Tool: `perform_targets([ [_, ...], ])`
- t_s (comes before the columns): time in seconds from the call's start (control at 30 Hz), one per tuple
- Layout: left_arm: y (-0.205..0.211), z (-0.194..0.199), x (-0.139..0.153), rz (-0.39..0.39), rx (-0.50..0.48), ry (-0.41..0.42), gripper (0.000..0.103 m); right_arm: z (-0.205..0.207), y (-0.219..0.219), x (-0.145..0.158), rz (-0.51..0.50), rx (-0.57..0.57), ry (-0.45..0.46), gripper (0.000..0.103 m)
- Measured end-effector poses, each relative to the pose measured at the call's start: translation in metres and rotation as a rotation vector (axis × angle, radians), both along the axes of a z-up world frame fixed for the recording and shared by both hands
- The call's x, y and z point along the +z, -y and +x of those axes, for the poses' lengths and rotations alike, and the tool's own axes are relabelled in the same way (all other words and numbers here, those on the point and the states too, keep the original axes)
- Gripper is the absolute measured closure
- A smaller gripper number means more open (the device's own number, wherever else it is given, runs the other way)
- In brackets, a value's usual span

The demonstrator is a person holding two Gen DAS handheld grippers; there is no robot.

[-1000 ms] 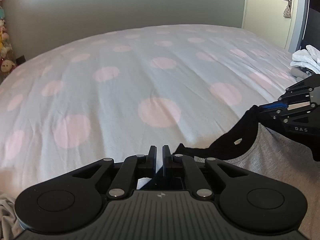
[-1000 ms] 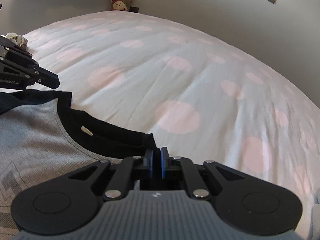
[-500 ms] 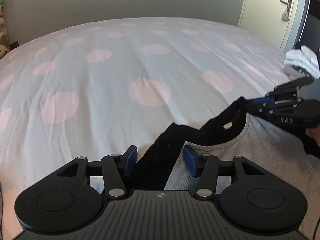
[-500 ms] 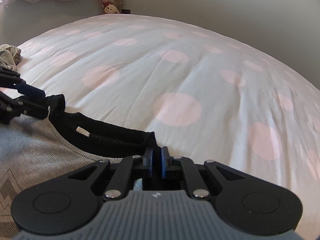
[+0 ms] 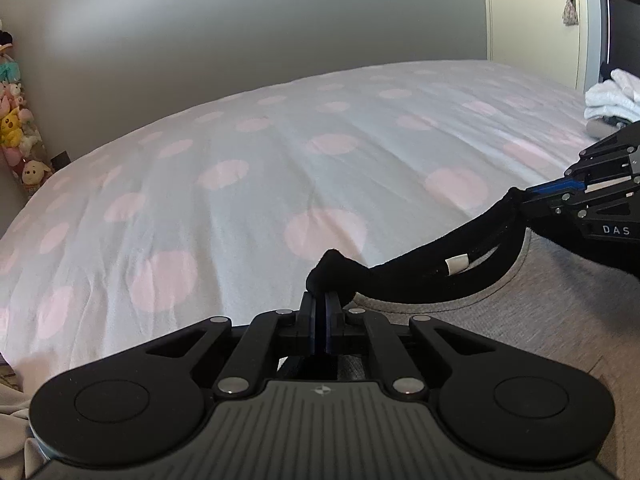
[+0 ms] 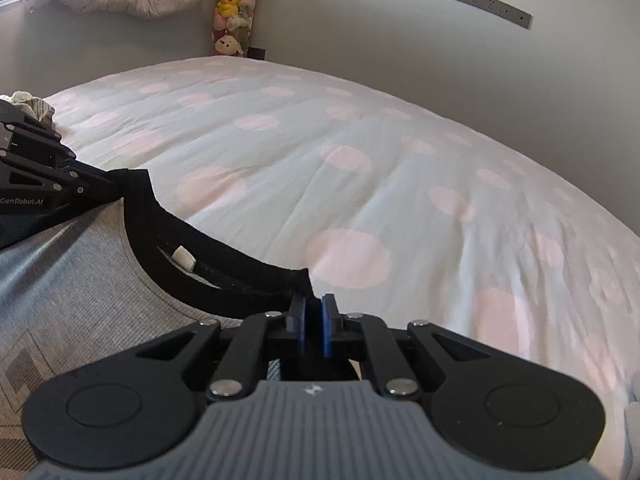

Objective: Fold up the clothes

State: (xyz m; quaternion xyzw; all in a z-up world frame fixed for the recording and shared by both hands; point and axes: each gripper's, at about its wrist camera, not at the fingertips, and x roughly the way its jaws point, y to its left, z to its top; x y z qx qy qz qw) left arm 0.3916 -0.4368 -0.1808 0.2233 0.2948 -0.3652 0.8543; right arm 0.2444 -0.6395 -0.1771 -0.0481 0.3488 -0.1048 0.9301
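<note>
The shirt [image 6: 72, 280], grey with a black collar [image 5: 432, 276], hangs between the two grippers over the near edge of the bed [image 5: 248, 184]. The left gripper [image 5: 320, 304] has its fingers pressed together on a bunch of black cloth at one shoulder end of the collar; the right gripper [image 6: 314, 306] pinches the other end, with a thin gap showing between its blue pads [image 6: 329, 320] where the cloth sits. The collar sags a little between them, its white tag [image 6: 183, 258] facing up. To do this step well, the person should draw the grippers apart until the collar runs straight, keep both at one height, and carry the shirt forward over the spotted sheet before lowering it, so the body drags flat behind. Neither pinch should loosen until the cloth rests on the bed. The right grip looks shallow, so a jerk could slip it.
</note>
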Motion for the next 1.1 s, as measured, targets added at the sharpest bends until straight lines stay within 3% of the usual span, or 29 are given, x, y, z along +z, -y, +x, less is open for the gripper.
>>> perform_targets([
  [0.13,0.009,0.001,-0.017,0.054,-0.001,-0.015,0.098,0.006,0.008,-0.013,0.065,-0.024,-0.025,0.089],
  [0.2,0.006,0.002,-0.017,0.045,0.017,-0.016,0.091,0.001,0.013,-0.010,0.099,-0.041,-0.018,0.071],
  [0.23,0.003,0.002,-0.013,0.041,0.027,-0.019,0.081,-0.003,0.016,-0.007,0.116,-0.050,-0.010,0.063],
  [0.27,0.000,0.002,-0.010,0.036,0.037,-0.021,0.069,-0.009,0.020,-0.002,0.133,-0.059,0.000,0.063],
  [0.33,-0.008,0.000,-0.002,0.025,0.055,-0.025,0.060,-0.023,0.026,0.012,0.165,-0.077,0.017,0.063],
  [0.53,-0.047,-0.025,0.033,0.030,0.115,-0.045,0.057,-0.092,0.042,0.057,0.198,-0.154,0.035,0.063],
  [0.77,-0.105,-0.076,0.058,0.082,0.177,-0.076,0.054,-0.217,0.063,0.093,0.190,-0.331,0.023,0.062],
  [1.0,-0.155,-0.122,0.052,0.054,0.304,-0.150,0.053,-0.333,0.050,0.095,0.214,-0.473,-0.024,0.064],
  [1.1,-0.166,-0.141,0.049,0.035,0.335,-0.141,0.053,-0.375,0.036,0.085,0.244,-0.521,-0.039,0.064],
])
